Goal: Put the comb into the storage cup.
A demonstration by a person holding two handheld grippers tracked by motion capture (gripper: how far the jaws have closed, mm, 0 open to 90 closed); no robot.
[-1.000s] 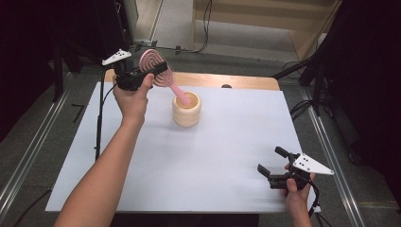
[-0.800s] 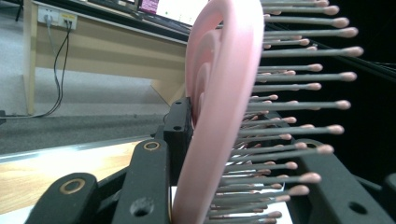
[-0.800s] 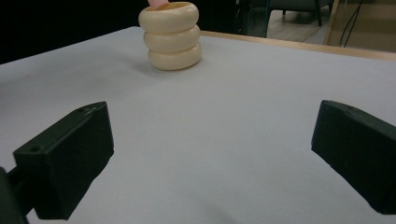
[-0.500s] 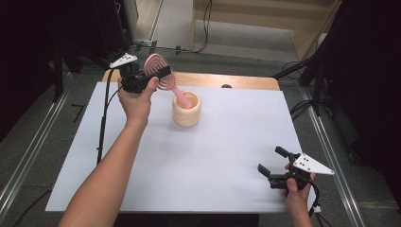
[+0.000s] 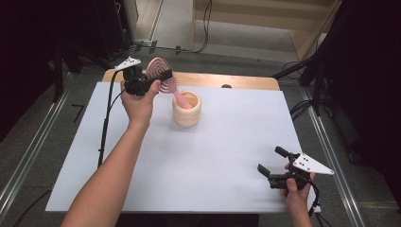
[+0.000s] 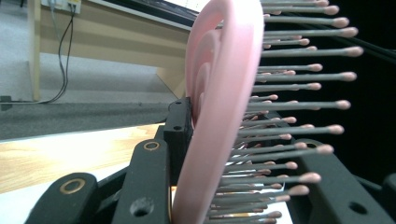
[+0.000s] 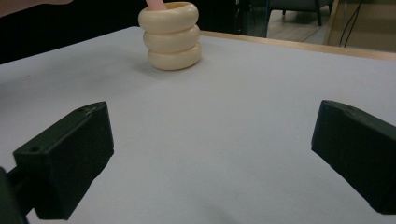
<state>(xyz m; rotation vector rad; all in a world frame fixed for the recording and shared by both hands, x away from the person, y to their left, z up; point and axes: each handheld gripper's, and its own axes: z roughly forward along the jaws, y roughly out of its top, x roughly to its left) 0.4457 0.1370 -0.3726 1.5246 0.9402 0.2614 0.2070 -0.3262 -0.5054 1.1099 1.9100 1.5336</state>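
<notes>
Hairbrush at cup, white table [image 5: 213,161].
Ribbed cream cup [image 5: 186,109] stands far-centre. Left gripper [image 5: 152,81] clamped on pink hairbrush [image 5: 160,75] head, tilted handle dipping into cup. Right gripper [image 5: 273,164] near edge, 2 jaws apart, empty.

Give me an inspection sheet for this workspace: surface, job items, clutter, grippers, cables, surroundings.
Surface: white table top, wooden strip along the far edge.
Job's things: pink hairbrush, handle end dipped into the cream ribbed cup; cup upright.
Clutter: nothing seen.
Grippers: left gripper shut on the hairbrush's head, pad against its back; right gripper open, empty, low over the near right corner.
Cables: black lead from the left gripper down across the table's left edge.
Surroundings: grey floor, floor cables, wooden furniture behind.
</notes>
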